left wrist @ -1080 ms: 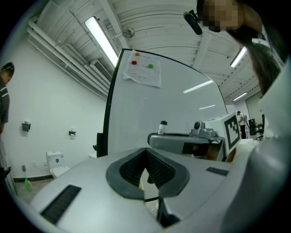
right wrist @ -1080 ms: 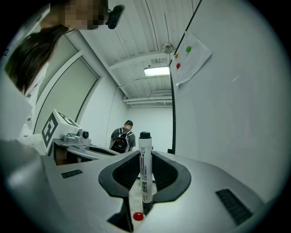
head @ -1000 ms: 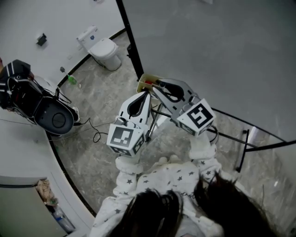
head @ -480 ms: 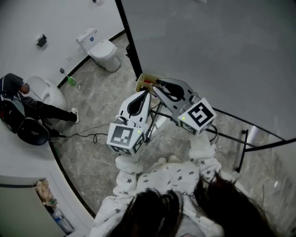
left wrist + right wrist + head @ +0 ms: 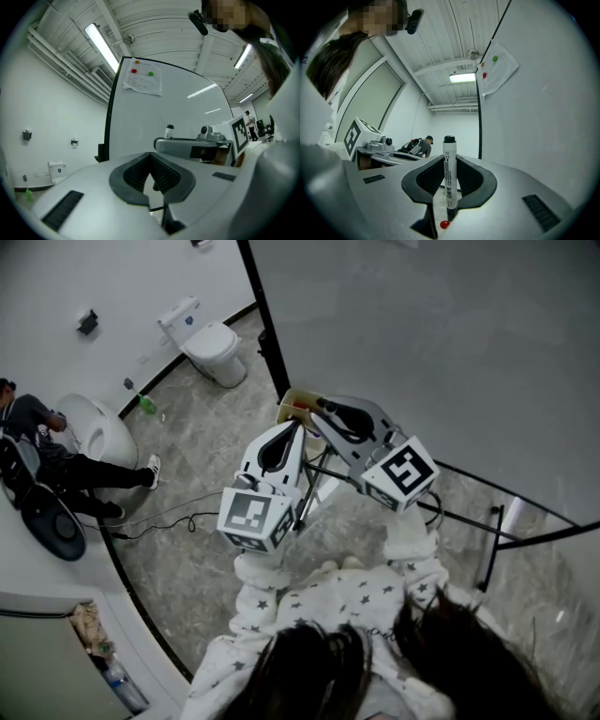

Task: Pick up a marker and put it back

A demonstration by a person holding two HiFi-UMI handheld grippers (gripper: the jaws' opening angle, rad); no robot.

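A white marker with a black cap stands upright between the jaws of my right gripper, which is shut on its barrel. In the left gripper view the marker's cap pokes up above the right gripper's body. In the head view the right gripper reaches to the yellowish tray at the whiteboard's lower corner. My left gripper hangs just beside and below it. Its jaws are shut with nothing between them. A small red thing shows under the marker's lower end.
The grey whiteboard fills the right side, on a black stand with legs across the floor. A toilet stands at the back wall. A person crouches at the left, with a cable running over the marble floor.
Both grippers stay almost in place, the marker still held. The person at the left has shifted, and the dark round object has moved toward the left edge.
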